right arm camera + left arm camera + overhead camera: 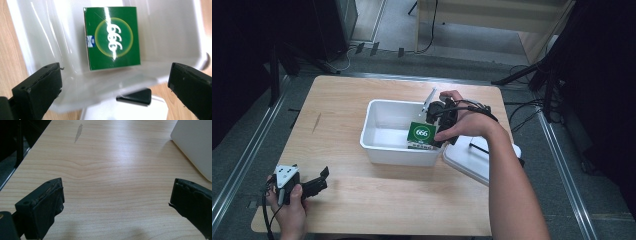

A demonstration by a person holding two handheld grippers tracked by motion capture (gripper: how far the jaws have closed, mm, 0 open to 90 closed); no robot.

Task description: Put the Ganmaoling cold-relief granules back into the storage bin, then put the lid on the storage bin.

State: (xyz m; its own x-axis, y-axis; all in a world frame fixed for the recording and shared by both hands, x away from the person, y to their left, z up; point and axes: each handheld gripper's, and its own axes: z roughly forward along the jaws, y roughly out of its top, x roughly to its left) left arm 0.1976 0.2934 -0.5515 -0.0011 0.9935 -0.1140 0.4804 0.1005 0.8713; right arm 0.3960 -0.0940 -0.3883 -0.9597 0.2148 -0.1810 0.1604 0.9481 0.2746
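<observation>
The wooden table (362, 200) carries a white plastic bin (384, 150) at its middle, open at the top, with rounded corners and glossy walls. Inside it, against the wall on the person's right, lies a green box (422, 134) with a yellow ring and white "666" on its upper face; a pale strip runs along its near edge. Just beside the bin, toward the table's right edge, sits the white lid (469, 160) with a black handle (479, 148) on top.

The right gripper (432, 120) hovers above the bin's right end, its jaws spread as wide as they go and gripping nothing; the green box (112, 37) lies apart beneath them. The left gripper (319, 182) rests low at the table's near left corner, well apart from the bin, jaws wide open and empty.

In the high view the right hand (462, 122) covers part of the bin's right rim. The right gripper view shows the box face close, glare streaking the print, and the handle (135, 96) below the bin wall. The left gripper view looks across bare wood (105, 170) to a grey smudge (78, 133) and a corner of the bin (195, 142).
</observation>
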